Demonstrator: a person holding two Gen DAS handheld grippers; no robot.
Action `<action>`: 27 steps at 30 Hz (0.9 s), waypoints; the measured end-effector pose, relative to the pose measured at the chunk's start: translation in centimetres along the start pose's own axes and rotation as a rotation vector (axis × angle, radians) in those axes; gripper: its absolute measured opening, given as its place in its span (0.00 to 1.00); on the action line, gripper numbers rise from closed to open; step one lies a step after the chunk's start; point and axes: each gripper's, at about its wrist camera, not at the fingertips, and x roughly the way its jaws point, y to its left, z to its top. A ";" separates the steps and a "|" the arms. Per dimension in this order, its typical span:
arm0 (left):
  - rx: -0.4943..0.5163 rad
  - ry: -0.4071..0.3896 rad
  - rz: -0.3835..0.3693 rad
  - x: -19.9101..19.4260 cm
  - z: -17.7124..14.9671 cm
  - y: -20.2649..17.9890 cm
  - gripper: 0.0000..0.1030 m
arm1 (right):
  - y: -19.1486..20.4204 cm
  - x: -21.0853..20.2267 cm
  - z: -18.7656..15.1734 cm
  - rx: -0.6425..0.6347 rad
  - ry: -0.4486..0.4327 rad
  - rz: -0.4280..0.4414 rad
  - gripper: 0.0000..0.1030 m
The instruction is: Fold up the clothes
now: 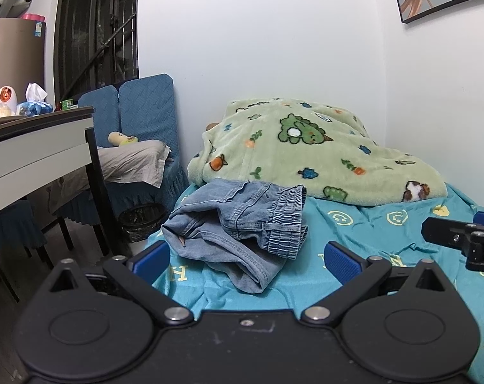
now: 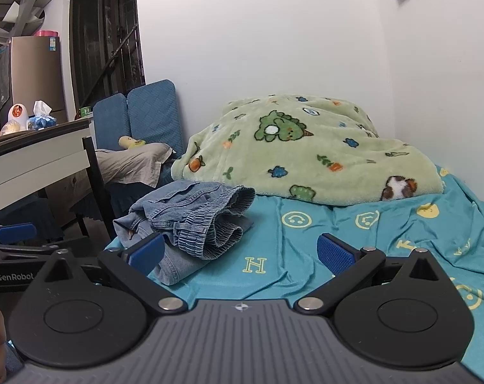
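A crumpled pair of light blue denim shorts [image 1: 235, 224] with an elastic waistband lies on the teal bed sheet [image 1: 354, 233], near the bed's left edge. My left gripper [image 1: 246, 260] is open just in front of the shorts, its blue pads on either side of the near fold and clear of the fabric. In the right wrist view the shorts [image 2: 184, 220] sit left of centre. My right gripper [image 2: 240, 254] is open over the sheet [image 2: 306, 256], its left pad [image 2: 146, 251] close to the denim. Neither holds anything.
A green cartoon-print blanket [image 1: 306, 150] is heaped at the back against the white wall. Left of the bed stand a table [image 1: 34, 153], blue-covered chairs [image 1: 139, 112] and a black waste bin [image 1: 141, 220]. The right gripper's body [image 1: 465, 240] shows at the right edge.
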 end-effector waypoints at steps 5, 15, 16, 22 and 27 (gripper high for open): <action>0.004 0.003 -0.003 0.1 0.1 -0.3 1.00 | 0.0 0.0 0.0 0.000 -0.003 0.003 1.00; 0.018 0.002 -0.008 0.0 0.1 -0.5 1.00 | 0.4 0.2 -0.1 -0.040 0.016 -0.005 1.00; 0.021 0.002 -0.007 0.0 0.1 -0.6 1.00 | 0.4 0.3 -0.1 -0.042 0.020 -0.012 1.00; 0.020 0.018 -0.007 0.4 0.9 -0.6 1.00 | 0.1 0.3 -0.4 -0.016 0.025 -0.045 1.00; -0.057 0.058 -0.096 2.4 2.9 0.3 1.00 | -0.5 -0.2 -0.6 0.035 -0.009 -0.111 1.00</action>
